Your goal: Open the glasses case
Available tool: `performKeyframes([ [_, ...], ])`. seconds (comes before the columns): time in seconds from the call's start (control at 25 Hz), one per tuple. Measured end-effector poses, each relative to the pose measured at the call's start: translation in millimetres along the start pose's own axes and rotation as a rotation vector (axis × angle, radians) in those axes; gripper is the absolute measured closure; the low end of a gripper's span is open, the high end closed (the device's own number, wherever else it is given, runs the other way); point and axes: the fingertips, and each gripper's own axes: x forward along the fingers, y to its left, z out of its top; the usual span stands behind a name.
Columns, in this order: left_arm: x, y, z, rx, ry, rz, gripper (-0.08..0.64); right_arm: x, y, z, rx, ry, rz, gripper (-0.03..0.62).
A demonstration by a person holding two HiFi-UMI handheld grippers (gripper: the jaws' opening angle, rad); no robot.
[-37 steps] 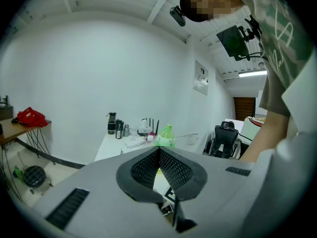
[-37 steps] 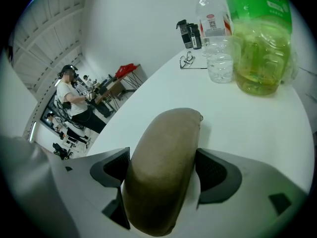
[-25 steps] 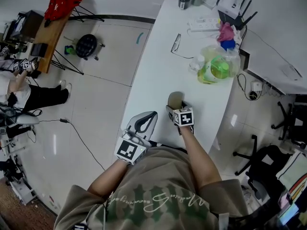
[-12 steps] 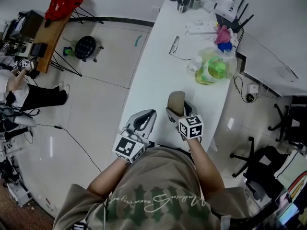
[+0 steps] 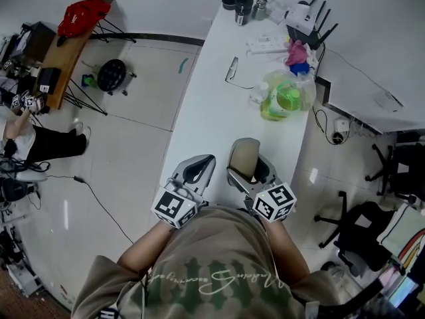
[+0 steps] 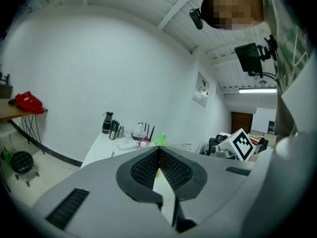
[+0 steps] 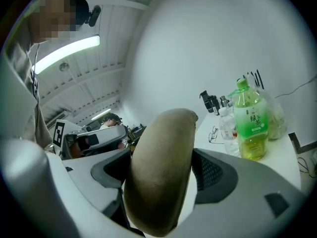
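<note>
One glasses case (image 5: pixel 244 155) in the right gripper (image 7: pixel 163 172) — left gripper (image 6: pixel 159 155) closed, empty

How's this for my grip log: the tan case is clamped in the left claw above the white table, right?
Wrong claw: the tan case is clamped in the right claw, not the left, above the white table; the right gripper view shows it. The left claw is shut and empty.

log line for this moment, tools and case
left tool: shut, empty | right tool: shut on case | case: closed, over table | opening: not done
</note>
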Motion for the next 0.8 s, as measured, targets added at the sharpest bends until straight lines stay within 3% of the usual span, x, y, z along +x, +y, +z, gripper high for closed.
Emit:
performKeyframes([
  [0.2,3.3,-10.6,10.7,0.029,-0.01,-0.044,0.554,-20.6,12.5,23.8,-0.027,-0.058,0.002,0.199],
  [0.48,3.8,-35.2,24.1,-0.046,-0.001,-0.131,0.554,-38.6,23.7,45.1,-0.059,-0.109,0.004,0.199],
  [0.64,5.8,-45.1,23.1,-0.035,0.002,-0.185,0.549,-41.5,30.5,47.4,-0.107,-0.108,-0.002,0.199],
  [0.8,5.2,-51.5,26.2,-0.066,0.008,-0.223,0.529,-40.7,35.5,47.9,-0.095,-0.114,0.007,0.199],
])
